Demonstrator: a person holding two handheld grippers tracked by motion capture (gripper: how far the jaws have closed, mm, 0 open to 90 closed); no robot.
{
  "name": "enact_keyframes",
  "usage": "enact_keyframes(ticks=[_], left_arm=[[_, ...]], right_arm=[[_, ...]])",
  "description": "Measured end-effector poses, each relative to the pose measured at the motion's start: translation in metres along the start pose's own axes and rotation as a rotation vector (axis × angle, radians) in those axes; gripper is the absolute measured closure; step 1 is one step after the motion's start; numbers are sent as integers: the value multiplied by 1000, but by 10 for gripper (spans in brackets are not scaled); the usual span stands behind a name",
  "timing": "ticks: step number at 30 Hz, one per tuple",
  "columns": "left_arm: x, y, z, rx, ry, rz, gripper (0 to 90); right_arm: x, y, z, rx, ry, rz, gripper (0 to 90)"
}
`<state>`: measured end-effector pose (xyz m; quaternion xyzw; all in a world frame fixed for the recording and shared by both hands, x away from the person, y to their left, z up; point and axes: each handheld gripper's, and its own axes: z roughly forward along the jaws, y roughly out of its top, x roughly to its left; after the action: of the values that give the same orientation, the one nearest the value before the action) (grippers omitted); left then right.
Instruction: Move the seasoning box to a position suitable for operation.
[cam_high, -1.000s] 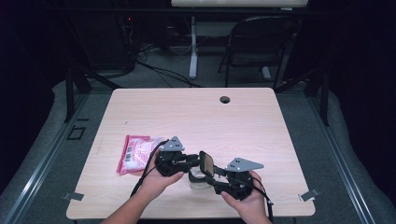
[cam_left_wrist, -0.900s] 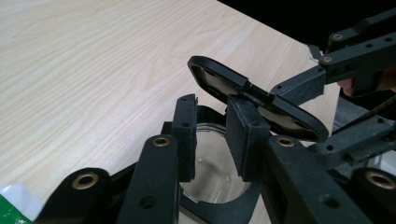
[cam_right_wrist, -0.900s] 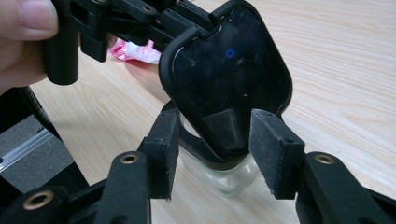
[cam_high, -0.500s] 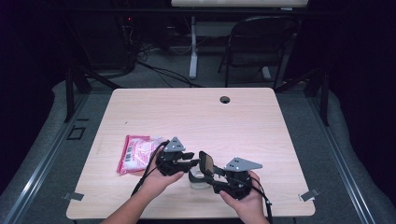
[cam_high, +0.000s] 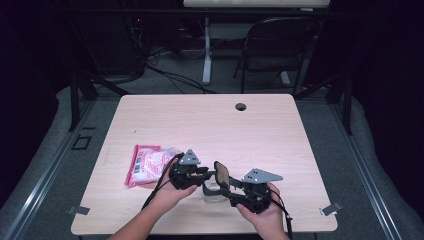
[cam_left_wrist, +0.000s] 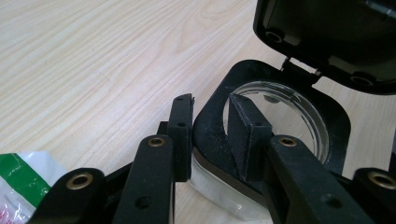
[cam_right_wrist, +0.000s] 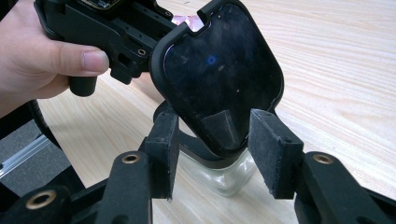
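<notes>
Small glass jar (cam_high: 212, 189) on the bench (cam_high: 225, 130) near its front edge, between the two grippers, with hinged black lid (cam_high: 221, 174) flipped up and standing nearly upright. Left gripper (cam_left_wrist: 210, 116) clamped on the rim (cam_left_wrist: 210, 100), one jaw outside the black collar and the other inside the mouth; jaws just been closing, with that rim wall between them, pads seemingly pressed to both faces. Right gripper (cam_right_wrist: 217, 144) open, jaws flanking the hinge end of the lid (cam_right_wrist: 219, 70) with a visible gap on the right pad's side. Judged step: steadying the jar while handling the lid. To do it well: keep the left grip firm but no tighter, since glass lies under that collar; hold the jar flat on the bench rather than tipping it; bring the right jaws squarely onto the lid's edges before swinging it about the hinge, following its arc instead of pulling sideways. Worth watching: inner left jaw sits where the lid would land, so withdraw it before any closing. Front bench edge close to both hands, so no drifting backward. Pink packet (cam_high: 150, 162) just beside the left hand; avoid nudging it. Wide bare wood ahead as far as the hole (cam_high: 241, 106), and to the right: best room for moving.
</notes>
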<state>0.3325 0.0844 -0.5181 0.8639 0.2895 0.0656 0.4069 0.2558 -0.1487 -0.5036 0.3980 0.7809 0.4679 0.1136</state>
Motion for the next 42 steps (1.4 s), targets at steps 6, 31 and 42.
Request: enact_keyframes(ticks=[6,31,42], left_arm=[[0,0,0,0,-2,2,717],[1,0,1,-2,-6,-18,718],[1,-1,2,-8,-3,-20,718]], right_arm=[[-5,0,-7,3,-7,-20,534],[-20,-10,-5,60,-2,-23,516],[-22,-12,-5,57,8,-3,664]])
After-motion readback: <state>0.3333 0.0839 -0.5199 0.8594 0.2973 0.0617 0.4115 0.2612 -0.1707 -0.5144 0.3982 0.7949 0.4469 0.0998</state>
